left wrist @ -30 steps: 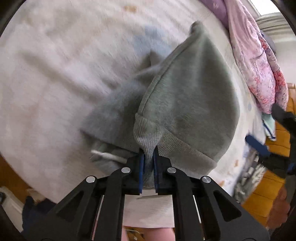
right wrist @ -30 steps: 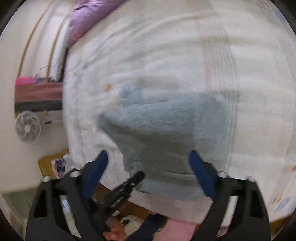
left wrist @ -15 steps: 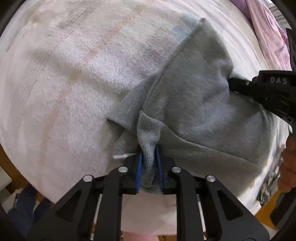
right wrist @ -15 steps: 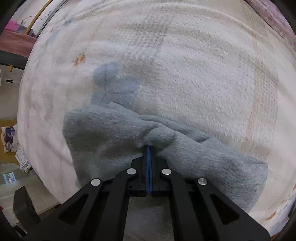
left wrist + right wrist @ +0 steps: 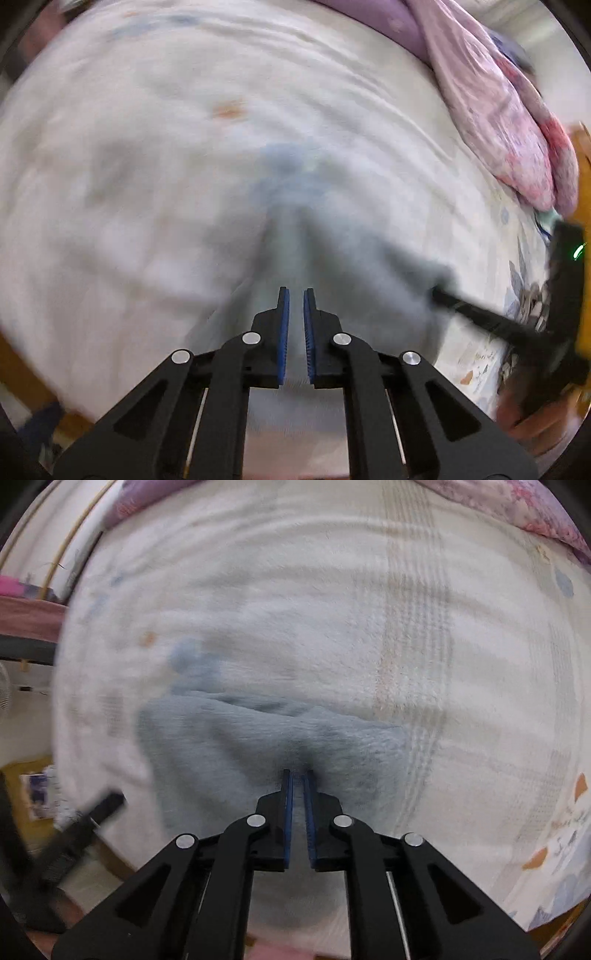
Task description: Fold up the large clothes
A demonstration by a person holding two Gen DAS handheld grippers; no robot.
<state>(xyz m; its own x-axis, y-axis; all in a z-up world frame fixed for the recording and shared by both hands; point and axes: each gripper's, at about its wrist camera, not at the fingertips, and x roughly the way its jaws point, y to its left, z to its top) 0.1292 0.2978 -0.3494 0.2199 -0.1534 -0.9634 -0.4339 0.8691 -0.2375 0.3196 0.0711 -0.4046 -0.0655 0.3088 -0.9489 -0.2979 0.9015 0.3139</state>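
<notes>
1. The bed [image 5: 147,155] fills basically both views, covered in a fuzzy white blanket [image 5: 332,627] with faint stripes and little coloured prints.
2. Pink floral bedding [image 5: 509,122] is heaped along the far right edge in the left wrist view.
3. The grey garment [image 5: 240,746] is bunched up on the blanket near the bed's front edge, right in front of both tools. It's pretty blurry in the left view [image 5: 343,266].
4. Left tool [image 5: 296,293]: blue pads sit a narrow gap apart, nothing clearly between them, so it looks slightly open over the garment.
5. Right tool [image 5: 298,773]: tips are right at a pucker in the grey fabric, pads a slim gap apart. Can't honestly tell if cloth is pinched in there.
</notes>
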